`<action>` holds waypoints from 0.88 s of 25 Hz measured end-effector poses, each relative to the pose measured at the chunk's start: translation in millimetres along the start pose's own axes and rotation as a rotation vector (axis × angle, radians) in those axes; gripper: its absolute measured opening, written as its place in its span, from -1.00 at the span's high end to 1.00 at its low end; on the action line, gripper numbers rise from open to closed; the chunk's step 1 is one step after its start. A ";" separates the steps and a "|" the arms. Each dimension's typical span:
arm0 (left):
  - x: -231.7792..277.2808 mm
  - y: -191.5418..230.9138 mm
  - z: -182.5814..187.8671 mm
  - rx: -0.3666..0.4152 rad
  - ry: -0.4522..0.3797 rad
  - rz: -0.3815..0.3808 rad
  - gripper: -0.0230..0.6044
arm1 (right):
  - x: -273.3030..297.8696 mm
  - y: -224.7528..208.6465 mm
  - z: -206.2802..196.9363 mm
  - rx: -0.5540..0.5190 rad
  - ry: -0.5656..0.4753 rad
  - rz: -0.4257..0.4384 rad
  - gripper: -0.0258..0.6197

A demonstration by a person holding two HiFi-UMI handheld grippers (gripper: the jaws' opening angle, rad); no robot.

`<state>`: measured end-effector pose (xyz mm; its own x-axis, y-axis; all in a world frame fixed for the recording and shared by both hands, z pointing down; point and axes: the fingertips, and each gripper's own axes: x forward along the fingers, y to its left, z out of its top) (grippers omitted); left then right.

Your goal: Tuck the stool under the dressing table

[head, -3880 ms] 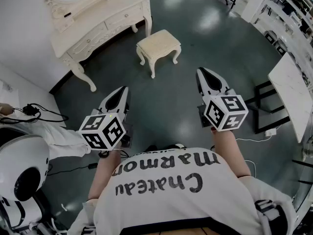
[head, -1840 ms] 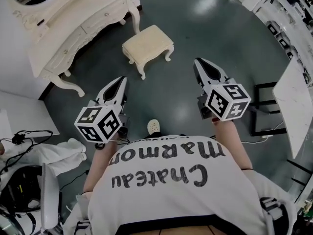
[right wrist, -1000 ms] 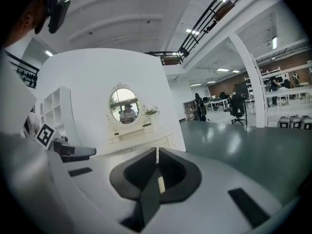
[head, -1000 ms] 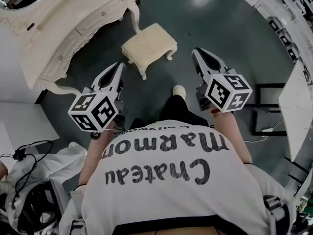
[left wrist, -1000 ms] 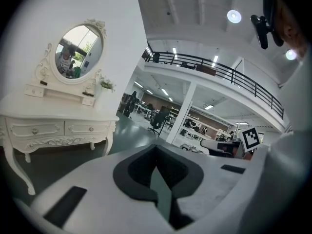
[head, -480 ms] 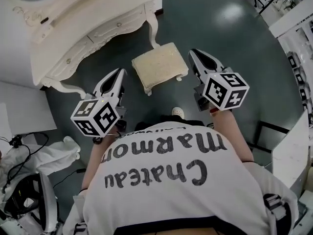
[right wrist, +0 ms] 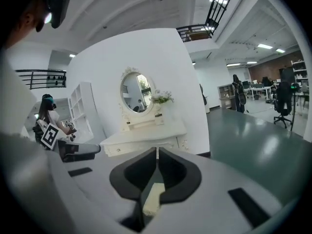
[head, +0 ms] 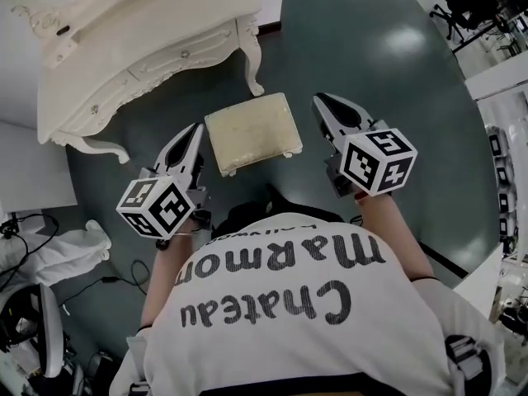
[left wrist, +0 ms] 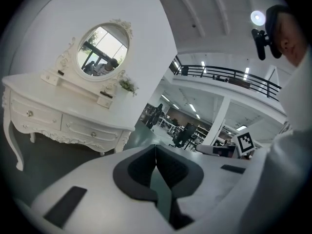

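Note:
The cream stool [head: 252, 132] stands on the dark green floor, just in front of the white dressing table [head: 140, 40], outside the table's leg space. My left gripper [head: 196, 128] hangs to the stool's left, jaws shut and empty. On the stool's right is my right gripper [head: 318, 99], also shut and holding nothing. Neither touches the stool. In the left gripper view the shut left gripper [left wrist: 155, 146] points past the dressing table [left wrist: 63, 116] with its oval mirror [left wrist: 102, 50]. The right gripper [right wrist: 157, 151] faces the table [right wrist: 146, 135]; a sliver of the stool [right wrist: 152, 199] shows below its jaws.
A carved table leg [head: 252, 64] stands close behind the stool. White cloth [head: 49, 250] and cables lie on the floor at the left. An office chair [head: 470, 7] is far off at the upper right. My dark trouser leg [head: 264, 209] is right behind the stool.
I have walked up to the stool: it has come from ahead of the grippers to lie between them. The dressing table is nearer. Both grippers stayed shut.

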<state>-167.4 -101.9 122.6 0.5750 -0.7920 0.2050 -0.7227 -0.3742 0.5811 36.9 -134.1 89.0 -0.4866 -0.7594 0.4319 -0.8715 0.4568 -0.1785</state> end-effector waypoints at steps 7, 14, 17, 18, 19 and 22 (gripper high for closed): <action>32.1 32.7 -91.6 -0.141 0.164 0.029 0.85 | 52.5 -20.5 -94.5 0.129 0.195 0.088 0.82; 86.9 59.9 -186.9 -0.243 0.340 -0.064 0.29 | 122.7 17.0 -213.7 0.325 0.391 0.238 0.82; 119.8 86.7 -225.0 -0.310 0.377 -0.079 0.28 | 149.3 20.0 -262.0 0.343 0.461 0.255 0.82; 129.0 103.9 -238.5 -0.310 0.399 -0.056 0.25 | 157.0 11.6 -279.4 0.345 0.479 0.238 0.82; 135.5 124.7 -253.8 -0.314 0.429 -0.020 0.22 | 163.3 -1.6 -299.1 0.350 0.505 0.207 0.82; 136.3 192.1 -300.8 -0.389 0.533 0.107 0.10 | 170.6 -58.1 -362.2 0.398 0.625 0.093 0.81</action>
<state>-112.5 -136.7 499.1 0.6908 -0.4312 0.5804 -0.6527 -0.0265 0.7571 26.8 -122.4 493.3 -0.5366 -0.2665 0.8006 -0.8429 0.2136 -0.4939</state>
